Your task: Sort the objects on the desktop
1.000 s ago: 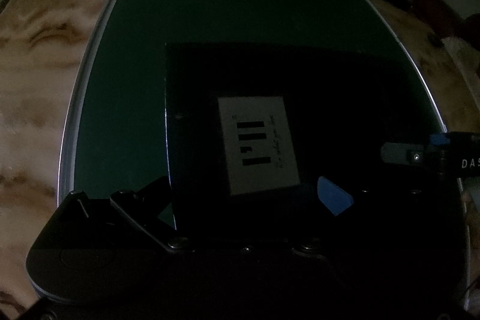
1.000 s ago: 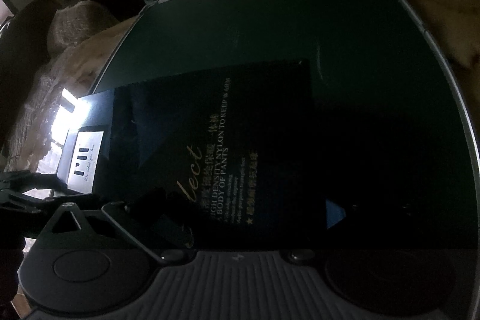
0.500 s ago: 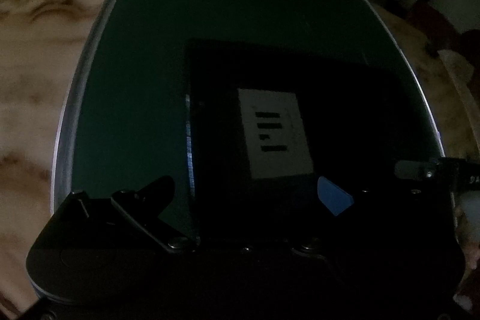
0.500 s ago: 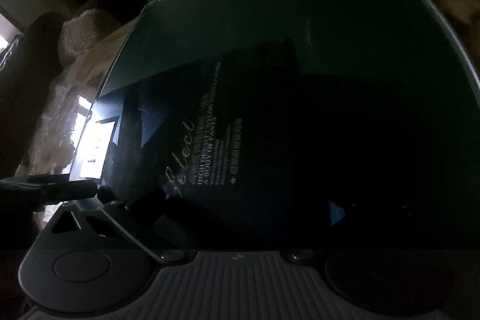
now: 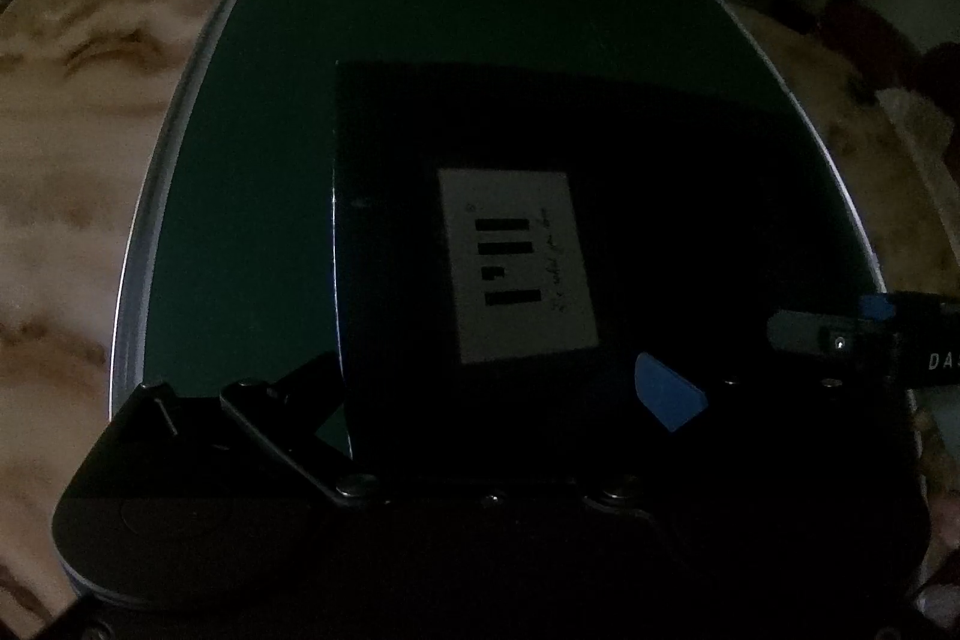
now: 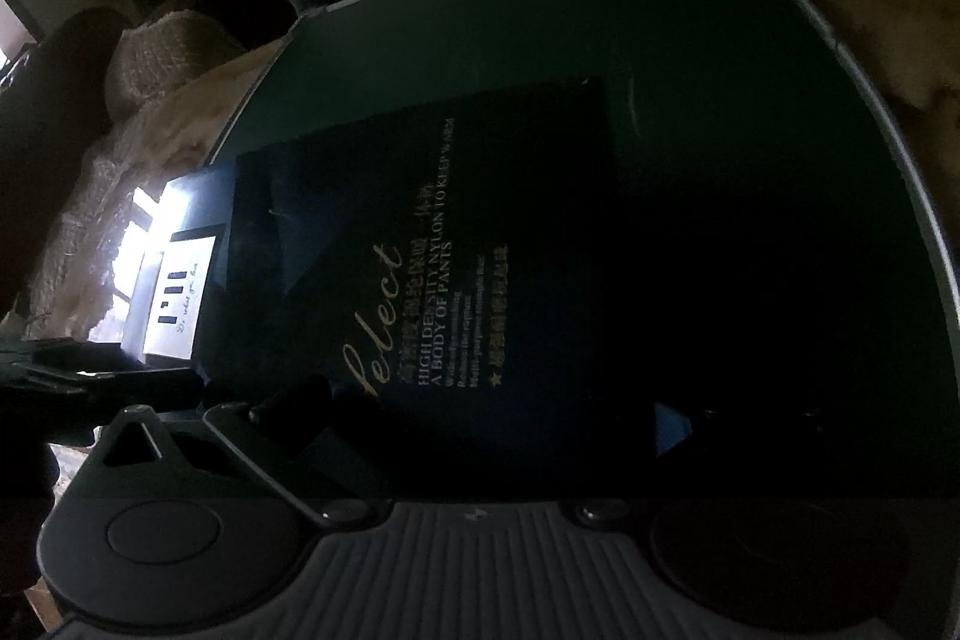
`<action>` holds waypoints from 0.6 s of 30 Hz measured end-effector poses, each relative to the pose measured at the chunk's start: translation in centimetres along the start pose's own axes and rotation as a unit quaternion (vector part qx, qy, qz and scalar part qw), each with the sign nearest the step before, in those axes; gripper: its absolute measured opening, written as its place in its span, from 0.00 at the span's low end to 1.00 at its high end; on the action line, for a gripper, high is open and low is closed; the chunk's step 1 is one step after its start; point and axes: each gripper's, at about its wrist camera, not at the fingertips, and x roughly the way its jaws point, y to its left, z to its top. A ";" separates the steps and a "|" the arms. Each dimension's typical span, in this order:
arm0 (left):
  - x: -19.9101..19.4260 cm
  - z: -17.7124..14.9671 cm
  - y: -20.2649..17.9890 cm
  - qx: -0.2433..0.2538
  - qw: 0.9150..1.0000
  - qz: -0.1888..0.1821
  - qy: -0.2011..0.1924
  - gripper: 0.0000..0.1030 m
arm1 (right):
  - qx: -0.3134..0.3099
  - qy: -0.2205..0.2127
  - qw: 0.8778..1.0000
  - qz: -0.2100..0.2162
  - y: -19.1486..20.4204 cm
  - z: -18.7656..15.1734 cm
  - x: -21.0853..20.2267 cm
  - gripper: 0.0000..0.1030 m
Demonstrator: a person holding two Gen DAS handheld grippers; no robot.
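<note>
- Darkness is the first risk: both views are badly underexposed, so the edges of the black box (image 5: pixel 630 232) blur into the green mat (image 5: pixel 252 220), and a grip could land off the rim.
- Slipping next: the box looks glossy and flat, and with a pinch on a thin edge it may tilt or slide across the mat toward the desk (image 5: pixel 60 160) at the left of the frame.
- The left hand-held gripper (image 5: pixel 498 400) straddles the box's near edge, jaws apart; whether they touch it I cannot tell.
- The right hand-held gripper (image 6: pixel 480 418) sits at the near edge too, also spread; contact is hidden.
- The box lies flat on the mat, mid-frame in both views.
- Writing: a white label (image 5: pixel 519 265) carries black bars and illegible script; gold print (image 6: pixel 432 268) reads "elect", "HIGH DENSITY NYLON TO KEEP WARM", "A BODY OF PANTS".
</note>
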 end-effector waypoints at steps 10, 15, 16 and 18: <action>1.1 -0.6 1.1 -0.009 1.000 -0.008 0.014 1.00 | 0.016 0.017 1.000 0.007 -0.9 -0.4 1.4 1.00; 0.4 -1.1 1.5 -0.007 1.000 -0.004 0.009 1.00 | 0.026 0.016 0.999 0.016 -1.9 -1.4 0.7 1.00; 0.5 -1.2 1.4 -0.005 1.000 -0.005 0.009 1.00 | 0.029 0.018 0.999 0.023 -2.0 -1.6 0.7 1.00; 0.6 -1.4 0.9 -0.006 1.000 -0.009 0.011 1.00 | 0.027 0.016 0.999 0.024 -1.7 -1.9 0.9 1.00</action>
